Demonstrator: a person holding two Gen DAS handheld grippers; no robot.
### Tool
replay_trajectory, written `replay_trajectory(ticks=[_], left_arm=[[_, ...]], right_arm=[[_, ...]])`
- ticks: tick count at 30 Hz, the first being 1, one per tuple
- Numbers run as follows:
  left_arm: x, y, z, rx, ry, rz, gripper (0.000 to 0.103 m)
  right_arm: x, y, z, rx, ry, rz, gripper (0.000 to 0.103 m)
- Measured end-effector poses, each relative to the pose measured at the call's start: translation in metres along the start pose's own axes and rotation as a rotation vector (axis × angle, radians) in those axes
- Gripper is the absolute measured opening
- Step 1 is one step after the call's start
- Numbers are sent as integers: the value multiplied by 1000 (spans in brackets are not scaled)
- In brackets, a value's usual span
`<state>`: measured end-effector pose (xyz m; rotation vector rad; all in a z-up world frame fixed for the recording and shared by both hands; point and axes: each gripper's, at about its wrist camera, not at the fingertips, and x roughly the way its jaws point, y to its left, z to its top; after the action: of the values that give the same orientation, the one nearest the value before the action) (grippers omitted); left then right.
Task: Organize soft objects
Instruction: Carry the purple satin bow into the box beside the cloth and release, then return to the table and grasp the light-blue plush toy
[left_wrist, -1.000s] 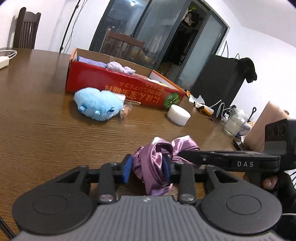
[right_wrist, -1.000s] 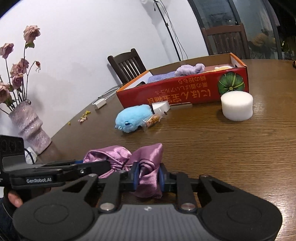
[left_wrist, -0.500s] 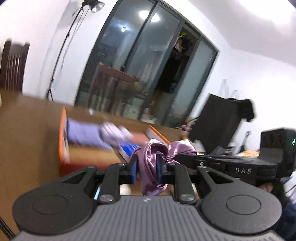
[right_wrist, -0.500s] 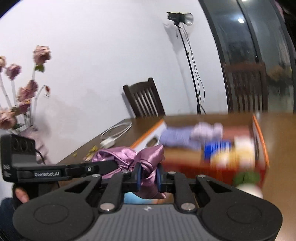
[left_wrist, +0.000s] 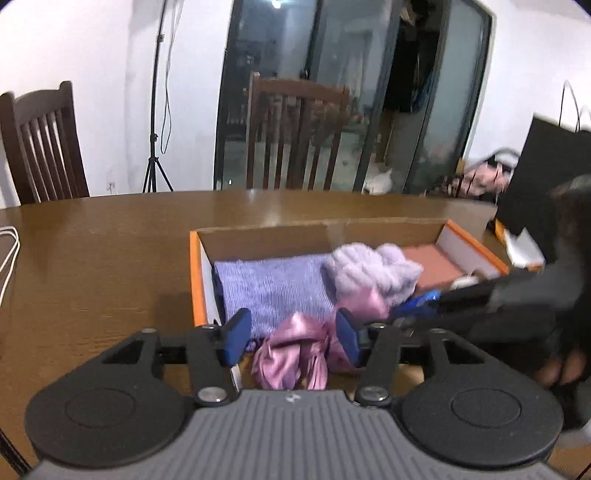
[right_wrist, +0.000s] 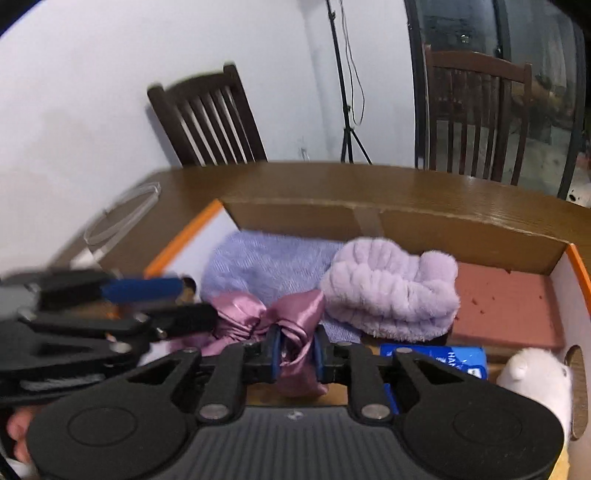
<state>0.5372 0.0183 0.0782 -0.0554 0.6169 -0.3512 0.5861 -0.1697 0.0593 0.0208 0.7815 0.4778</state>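
Observation:
A pink satin cloth (left_wrist: 295, 350) (right_wrist: 280, 317) hangs over the near edge of the open cardboard box (left_wrist: 314, 230) (right_wrist: 406, 218). My left gripper (left_wrist: 291, 336) is open, its blue pads either side of the cloth, not pinching it; it also shows in the right wrist view (right_wrist: 159, 299). My right gripper (right_wrist: 294, 349) is shut on the satin cloth. Inside the box lie a folded lilac knit (left_wrist: 273, 284) (right_wrist: 266, 266) and a fluffy lilac headband (left_wrist: 373, 269) (right_wrist: 391, 291).
The box also holds a blue packet (right_wrist: 439, 360), a white plush (right_wrist: 535, 380) and a brown liner (right_wrist: 506, 306). The box stands on a brown wooden table (left_wrist: 92, 251). Wooden chairs (left_wrist: 295, 133) (right_wrist: 207, 118), a light stand (left_wrist: 157, 110) and a white cable (left_wrist: 9, 251) lie beyond.
Both grippers carried the satin cloth up from the table and over the box. The left gripper has opened and let go of it; the right still holds it.

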Motion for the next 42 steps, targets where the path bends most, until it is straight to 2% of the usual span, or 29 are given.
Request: replay_trajectory(ticks=[2,6,8,11,13,17,20,22,23,26,29,30,34,38,40,42], left_arm=[[-6,3,2,-20,-13,-3,56],[-21,0,2,-3,-34,7,62],[-33,-4,1,15,-52,17,67],[-58,-9,1,47,-91,28,70],[-80,-13,-3,57,-124,35,76],[-124,-21,-20,85,-185,36,84],[-155,-30,-39,101,-228,57,87],[-174,-35,-54,89,-249,76,95],[-183,-36,-60,84,-260,83,95],[-211,-45,-83,76,-292,102,96],[-235,-53,-108,49,-326,128,101],[-242,-56,-117,45,-328,135,101],[-260,-64,-152,9,-310,151,102],[-267,-65,-178,-32,-268,136,102],[-266,-64,-182,-37,-252,137,102],[-264,-63,-182,-43,-242,145,102]], right_arm=[[6,3,-3,-17,13,-19,23],[-2,8,-4,-46,0,-37,41],[-16,7,-1,-38,-25,-22,45],[-52,0,0,-40,-84,-27,48],[-80,-5,-2,-55,-131,-45,53],[-144,-13,-21,-78,-216,-67,56],[-185,-15,-45,-96,-264,-74,59],[-205,-14,-61,-102,-292,-83,61],[-215,-12,-71,-110,-308,-87,63],[-235,-2,-100,-122,-345,-96,65],[-250,13,-131,-127,-391,-64,71],[-254,19,-142,-131,-400,-46,76],[-262,44,-187,-183,-407,-38,78],[-265,54,-225,-130,-390,21,80],[-262,54,-236,-105,-359,54,80],[-257,54,-240,-101,-332,50,80]])
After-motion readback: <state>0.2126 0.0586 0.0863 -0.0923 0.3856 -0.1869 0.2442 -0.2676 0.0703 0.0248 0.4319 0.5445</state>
